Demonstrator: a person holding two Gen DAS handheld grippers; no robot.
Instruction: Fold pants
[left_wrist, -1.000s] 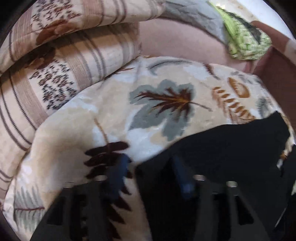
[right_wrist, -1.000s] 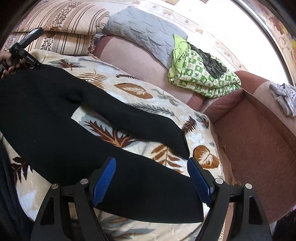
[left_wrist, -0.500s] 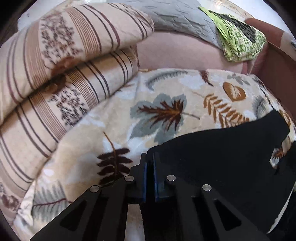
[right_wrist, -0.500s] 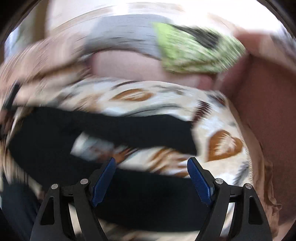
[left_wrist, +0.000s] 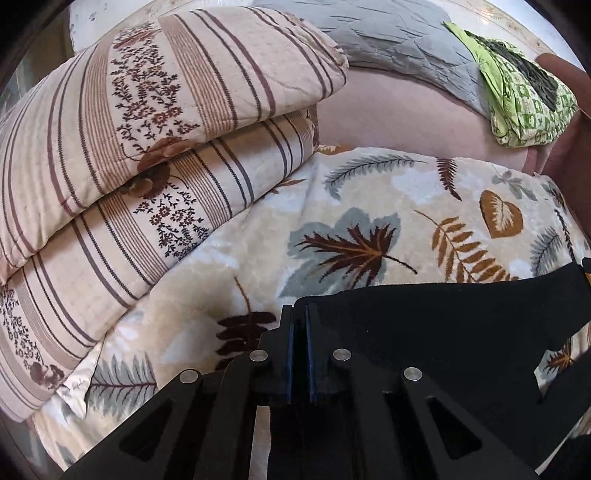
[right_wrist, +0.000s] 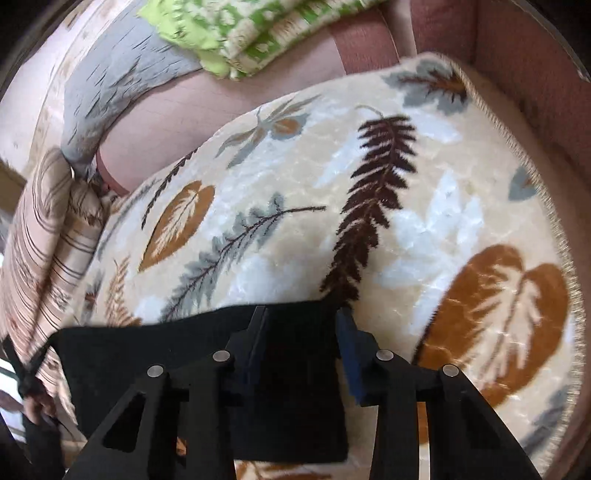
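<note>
At lower centre of the left view, the left gripper (left_wrist: 299, 350) was clamped on the black pants (left_wrist: 443, 332), spread rightward over a leaf-print blanket (left_wrist: 351, 206); the right gripper (right_wrist: 301, 343) straddled the pants' edge, jaws parted

Leaf-print blanket (left_wrist: 369, 206) (cream plush) carries black pants (left_wrist: 443, 332), 2 striped pillows (left_wrist: 110, 166).
</note>
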